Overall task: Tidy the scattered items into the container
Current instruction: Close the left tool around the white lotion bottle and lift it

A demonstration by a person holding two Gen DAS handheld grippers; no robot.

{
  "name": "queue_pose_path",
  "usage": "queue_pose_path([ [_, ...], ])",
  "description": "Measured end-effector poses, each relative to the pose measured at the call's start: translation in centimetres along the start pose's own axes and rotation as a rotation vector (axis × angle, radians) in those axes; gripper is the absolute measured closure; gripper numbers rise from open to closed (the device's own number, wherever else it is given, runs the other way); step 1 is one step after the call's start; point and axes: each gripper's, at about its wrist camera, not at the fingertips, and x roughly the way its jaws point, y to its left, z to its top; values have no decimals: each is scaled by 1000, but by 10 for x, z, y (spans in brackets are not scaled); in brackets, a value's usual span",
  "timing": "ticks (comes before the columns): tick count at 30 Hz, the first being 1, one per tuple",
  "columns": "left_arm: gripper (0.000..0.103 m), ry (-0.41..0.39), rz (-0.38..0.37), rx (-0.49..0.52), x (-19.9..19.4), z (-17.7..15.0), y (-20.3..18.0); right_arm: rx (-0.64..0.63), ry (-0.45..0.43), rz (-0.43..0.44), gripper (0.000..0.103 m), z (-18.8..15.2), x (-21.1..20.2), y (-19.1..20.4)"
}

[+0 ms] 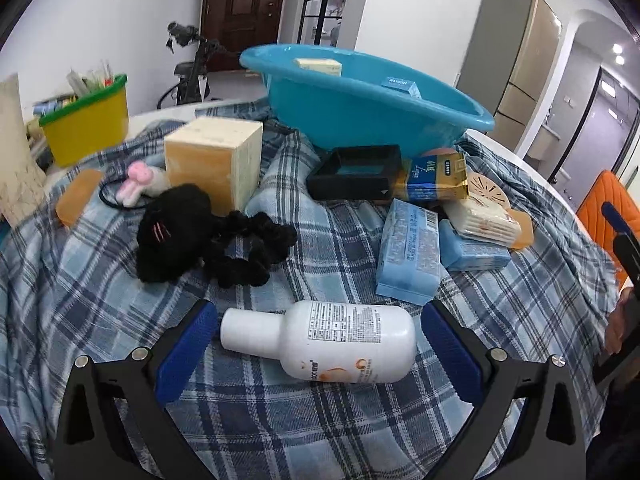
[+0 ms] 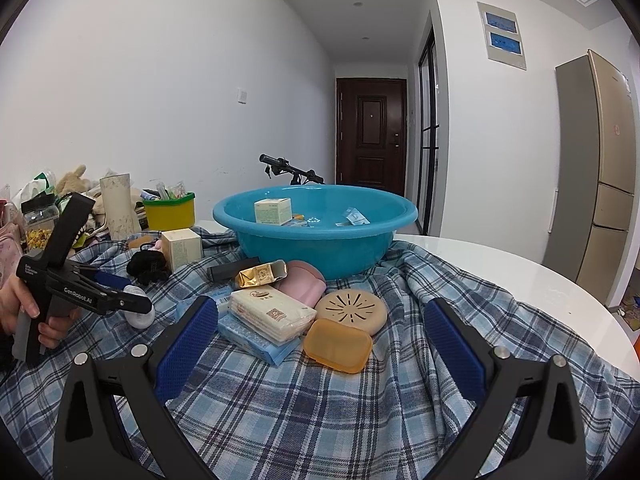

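White plastic, a bottle (image 1: 320, 342) is lying on its side on the blue plaid cloth (image 1: 304, 428) directly between the blue pads of the left gripper (image 1: 318, 344), cap pointing toward the left pad, printed label facing up. Those jaws are standing wide apart on either side of the bottle; neither pad is pressing on it, and the gripper is holding nothing. Just beyond the bottle's base end, ahead and to the right of the left gripper, a pale blue tissue pack (image 1: 408, 252) is lying flat, with a second blue pack (image 1: 476, 252) and a white wrapped pack (image 1: 486, 220) stacked beside it. Ahead and to the left, a black fluffy scrunchie pile (image 1: 208, 236) is sitting in front of a cream cube box (image 1: 216, 160). Farther ahead, the teal basin (image 1: 360, 100) is resting on the cloth, already holding a couple of small boxes. The right gripper (image 2: 320, 344) is hovering with its jaws equally wide and empty; between its pads, slightly ahead, an orange soap case (image 2: 338, 346) is lying on the cloth, touching a round tan vented disc (image 2: 352, 308) behind it, while the white wrapped pack (image 2: 272, 314) is sitting nearer the left pad. Far to that gripper's left, a hand (image 2: 24, 308) is gripping the handle of the other tool. A yellow bin (image 2: 170, 212) is standing well beyond, left of the basin.
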Motion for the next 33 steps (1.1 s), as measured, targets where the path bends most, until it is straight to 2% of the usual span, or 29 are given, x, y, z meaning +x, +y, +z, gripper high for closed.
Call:
queue_pose_path([
  [8, 0, 26, 20, 28, 9, -3, -5, 0, 0, 1, 0, 0, 0, 0],
  [9, 2, 24, 28, 24, 9, -3, -5, 0, 0, 1, 0, 0, 0, 0],
  [10, 8, 16, 44, 13, 8, -3, -5, 0, 0, 1, 0, 0, 0, 0],
  [11, 8, 9, 65, -3, 7, -2, -5, 0, 0, 1, 0, 0, 0, 0],
  [14, 8, -59, 90, -40, -12, -1, -12, 0, 1, 1, 0, 0, 0, 0],
  [17, 8, -150, 147, 12, -42, -3, -42, 0, 0, 1, 0, 0, 0, 0],
  [20, 8, -187, 215, 44, -59, -5, -74, 0, -3, 1, 0, 0, 1, 0],
  [22, 8, -200, 223, 18, -65, -5, -87, -1, -3, 1, 0, 0, 1, 1],
  [25, 8, -278, 228, -25, -73, -10, -103, -1, -5, 1, 0, 0, 1, 1],
  [33, 8, -450, 334, -16, -80, -23, -129, -4, 1, 1, 0, -1, 2, 1],
])
